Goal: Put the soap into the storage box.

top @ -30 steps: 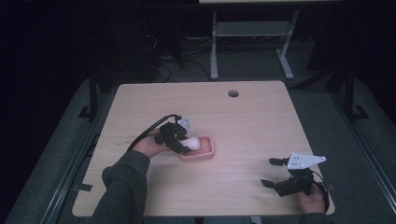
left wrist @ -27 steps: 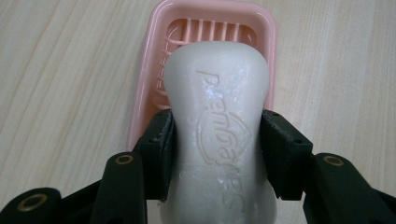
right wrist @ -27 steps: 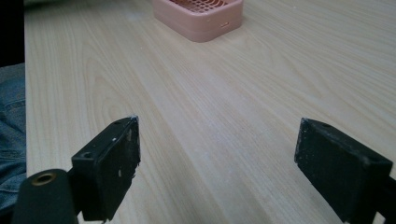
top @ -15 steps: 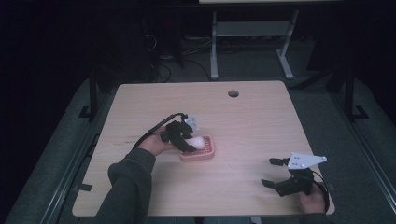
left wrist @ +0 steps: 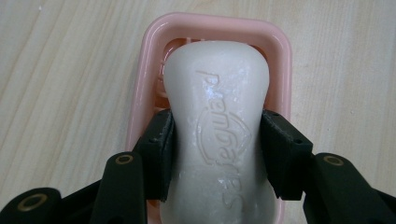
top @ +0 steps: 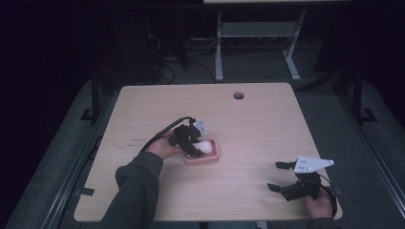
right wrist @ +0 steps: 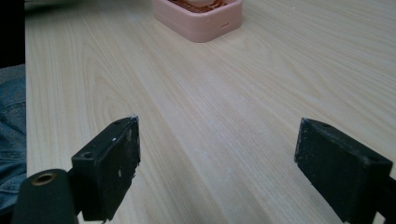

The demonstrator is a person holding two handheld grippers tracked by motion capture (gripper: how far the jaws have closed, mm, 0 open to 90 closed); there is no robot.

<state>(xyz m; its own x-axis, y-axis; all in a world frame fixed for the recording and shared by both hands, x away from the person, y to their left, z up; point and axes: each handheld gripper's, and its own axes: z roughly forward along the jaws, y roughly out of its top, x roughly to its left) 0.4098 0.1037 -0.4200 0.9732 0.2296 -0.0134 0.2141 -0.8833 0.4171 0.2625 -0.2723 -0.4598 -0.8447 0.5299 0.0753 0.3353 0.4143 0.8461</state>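
A white bar of soap (left wrist: 218, 126) with embossed lettering is clamped between the two black pads (left wrist: 161, 154) of my left gripper (top: 193, 145). It hangs just over a pink soap dish (left wrist: 144, 84) that sits on the wooden table (top: 248, 124); whether it touches the dish I cannot tell. In the high view the soap (top: 205, 146) lies over the dish (top: 206, 157), left of the table's middle. My right gripper (top: 281, 176) rests near the front right corner, jaws wide apart with nothing between them. Its own view has the pink dish (right wrist: 201, 18) far ahead.
A round cable hole (top: 238, 95) sits near the table's far edge. A metal stand (top: 253, 43) and loose cables lie on the dark floor behind the table. A denim-clad leg (right wrist: 11, 135) lies past the table's front edge.
My left gripper has carried the soap a little to the right, over the pink dish. The right gripper has stayed put.
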